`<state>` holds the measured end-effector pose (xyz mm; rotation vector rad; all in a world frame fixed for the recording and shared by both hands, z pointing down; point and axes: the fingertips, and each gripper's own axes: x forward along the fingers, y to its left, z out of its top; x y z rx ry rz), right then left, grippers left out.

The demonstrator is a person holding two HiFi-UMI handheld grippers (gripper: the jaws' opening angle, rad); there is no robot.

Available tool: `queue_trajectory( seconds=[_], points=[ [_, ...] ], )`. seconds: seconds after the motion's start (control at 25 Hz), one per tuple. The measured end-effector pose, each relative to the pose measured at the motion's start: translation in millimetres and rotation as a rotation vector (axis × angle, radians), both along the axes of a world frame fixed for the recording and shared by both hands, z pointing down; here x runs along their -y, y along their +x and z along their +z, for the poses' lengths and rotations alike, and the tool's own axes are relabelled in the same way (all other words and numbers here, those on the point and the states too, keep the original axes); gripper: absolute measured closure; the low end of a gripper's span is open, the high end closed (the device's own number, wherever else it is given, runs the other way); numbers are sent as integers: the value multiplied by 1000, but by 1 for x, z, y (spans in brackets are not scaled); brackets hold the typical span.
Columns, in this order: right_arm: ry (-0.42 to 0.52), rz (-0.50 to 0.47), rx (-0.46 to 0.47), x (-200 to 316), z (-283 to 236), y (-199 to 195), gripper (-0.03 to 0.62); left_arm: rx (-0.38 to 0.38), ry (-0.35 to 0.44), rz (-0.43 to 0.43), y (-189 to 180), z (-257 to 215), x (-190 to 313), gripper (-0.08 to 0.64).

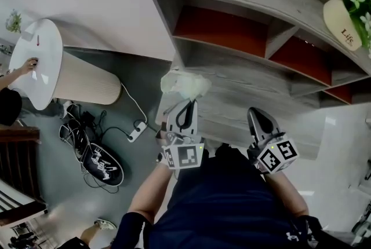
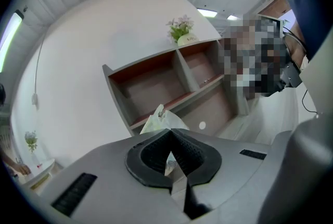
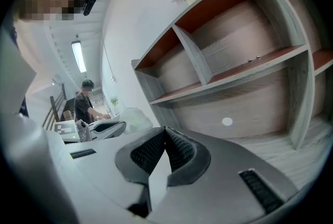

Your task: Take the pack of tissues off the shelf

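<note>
In the head view, the pack of tissues (image 1: 185, 84), a pale crinkly plastic bundle, hangs in front of the shelf's (image 1: 243, 77) left end, off its boards. My left gripper (image 1: 186, 104) is shut on the pack's near edge. The left gripper view shows the wrapper (image 2: 158, 120) pinched between the closed jaws, with the shelf (image 2: 156, 87) behind it. My right gripper (image 1: 255, 112) is level with the left one before the lower shelf board, shut with nothing in it. From the right gripper view the pack (image 3: 136, 116) and left gripper (image 3: 108, 127) show at the left.
A potted plant (image 1: 348, 10) stands on top of the shelf at the right. A round white table (image 1: 43, 62) is at the left, with a person's hand on it. Cables and a power strip (image 1: 136, 131) lie on the floor below. A person (image 3: 83, 103) stands farther back.
</note>
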<state>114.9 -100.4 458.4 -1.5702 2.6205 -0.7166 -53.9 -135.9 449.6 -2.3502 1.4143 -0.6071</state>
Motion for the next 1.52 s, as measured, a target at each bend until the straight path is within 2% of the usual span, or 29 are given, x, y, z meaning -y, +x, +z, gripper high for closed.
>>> queue_trajectory(
  seconds=[1.12, 1.52],
  points=[
    [-64, 50, -45, -15, 18, 4, 588, 107, -209, -60, -20, 162, 19, 545],
    [-83, 58, -61, -16, 23, 2, 589, 108, -257, -71, -18, 192, 27, 545]
  ],
)
